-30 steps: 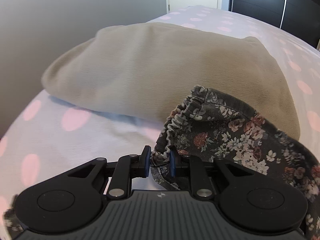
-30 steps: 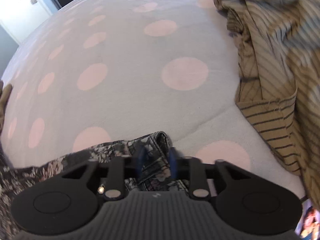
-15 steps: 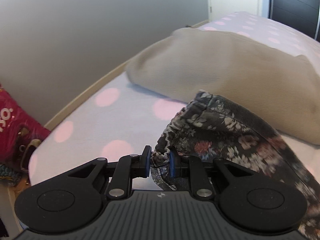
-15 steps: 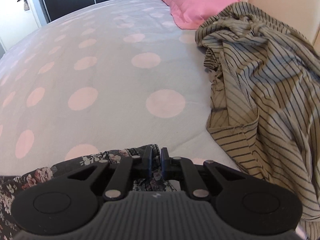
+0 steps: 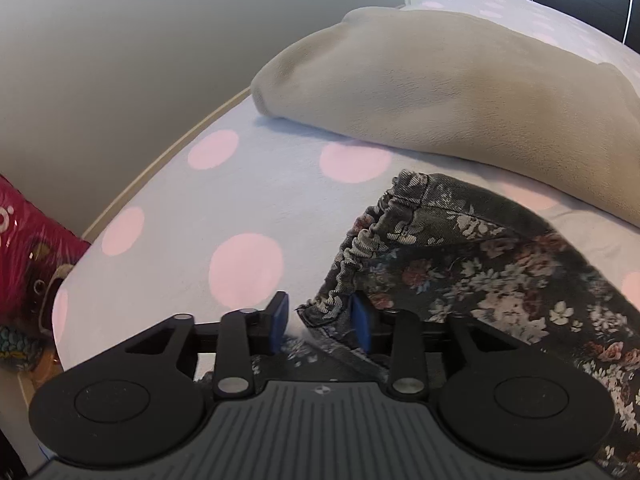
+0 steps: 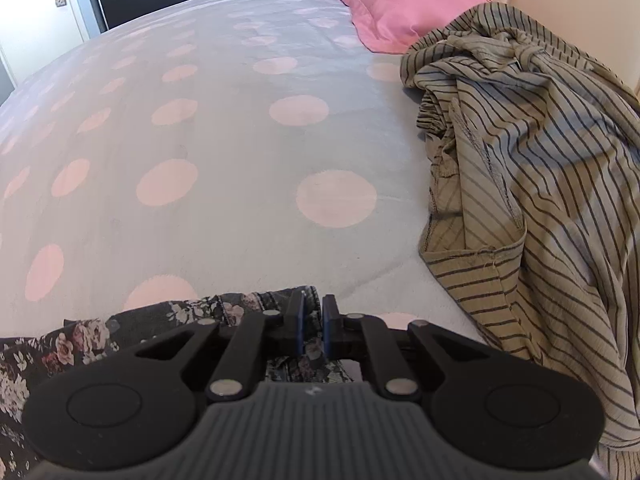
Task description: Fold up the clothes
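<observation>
My left gripper (image 5: 320,322) fingers spread, dark floral elastic-waist garment (image 5: 472,272) edge loose between them | my right gripper (image 6: 312,322) pinches its other edge (image 6: 240,312) | garment lies on the pink-dotted grey bedspread (image 6: 224,136) | beige blanket (image 5: 460,80) beyond, striped tan shirt (image 6: 532,168) to my right

Dark floral garment (image 5: 480,276), pink-dotted sheet (image 6: 240,140), striped shirt (image 6: 540,168).

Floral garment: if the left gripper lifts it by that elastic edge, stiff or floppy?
Probably floppy: the floral garment drapes in soft folds on the bedspread. Its gathered elastic edge may bunch. The left gripper is open, so it would need re-clamping first.
</observation>
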